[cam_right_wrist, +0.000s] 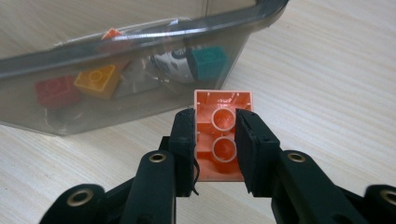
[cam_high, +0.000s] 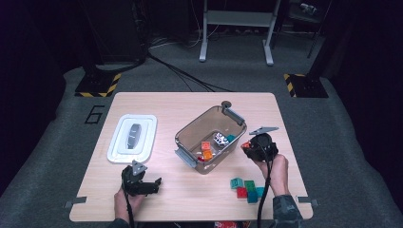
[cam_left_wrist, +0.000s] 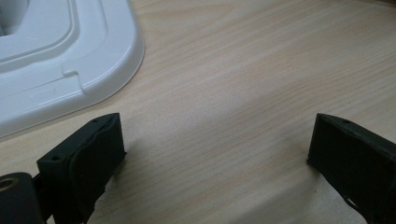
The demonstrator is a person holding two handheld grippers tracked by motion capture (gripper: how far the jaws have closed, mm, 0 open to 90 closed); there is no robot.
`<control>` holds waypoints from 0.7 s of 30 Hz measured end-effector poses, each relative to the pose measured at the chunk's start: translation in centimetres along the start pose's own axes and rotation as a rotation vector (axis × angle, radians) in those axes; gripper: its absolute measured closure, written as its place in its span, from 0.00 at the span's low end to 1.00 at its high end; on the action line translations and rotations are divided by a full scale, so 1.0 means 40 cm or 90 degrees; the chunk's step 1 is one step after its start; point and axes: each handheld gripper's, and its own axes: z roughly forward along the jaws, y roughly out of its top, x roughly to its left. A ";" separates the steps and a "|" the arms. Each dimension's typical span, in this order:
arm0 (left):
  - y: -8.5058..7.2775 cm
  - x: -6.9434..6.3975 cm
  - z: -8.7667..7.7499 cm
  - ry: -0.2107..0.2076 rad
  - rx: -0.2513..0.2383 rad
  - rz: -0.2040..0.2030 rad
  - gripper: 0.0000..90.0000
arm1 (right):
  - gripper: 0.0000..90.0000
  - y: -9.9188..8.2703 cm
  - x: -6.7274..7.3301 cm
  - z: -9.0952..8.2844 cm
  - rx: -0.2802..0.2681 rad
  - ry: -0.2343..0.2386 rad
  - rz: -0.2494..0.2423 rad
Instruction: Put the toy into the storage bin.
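So an orange brick (cam_right_wrist: pixel 223 135) is pinched in the right gripper (cam_right_wrist: pixel 215 142) just right of the bin (cam_high: pixel 187 130); next it gets lifted over the rim and dropped in. Left gripper (cam_left_wrist: pixel 215 154) is spread, idle on the bench (cam_high: pixel 190 199).

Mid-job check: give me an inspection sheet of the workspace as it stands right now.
Surface: wooden table, light wood.
Job's things: orange brick in the right gripper; clear bin holding several bricks; loose bricks near the right hand.
Clutter: white lid left of the bin, lying flat.
Grippers: right shut on the orange brick beside the bin; left gripper open over bare table.
Cables: one trailing from each gripper; more on the floor beyond.
Surroundings: grey carpet, metal stand legs, hazard-striped bases.
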 end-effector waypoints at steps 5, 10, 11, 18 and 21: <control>0.000 0.000 0.000 0.000 0.000 0.000 0.04 | 0.77 0.021 0.004 -0.029 -0.011 -0.004 0.007; 0.000 0.000 0.000 0.000 0.000 0.000 0.04 | 0.77 0.036 0.003 -0.046 -0.029 -0.006 -0.008; 0.000 0.000 0.000 0.000 0.000 0.000 0.04 | 0.77 0.044 0.006 -0.055 -0.034 -0.007 -0.010; 0.000 0.000 0.000 0.000 0.000 0.000 0.04 | 0.77 0.071 0.013 -0.071 -0.046 -0.005 -0.020; 0.000 0.000 0.000 0.000 0.000 0.000 0.04 | 0.77 0.083 0.018 -0.076 -0.050 -0.004 -0.021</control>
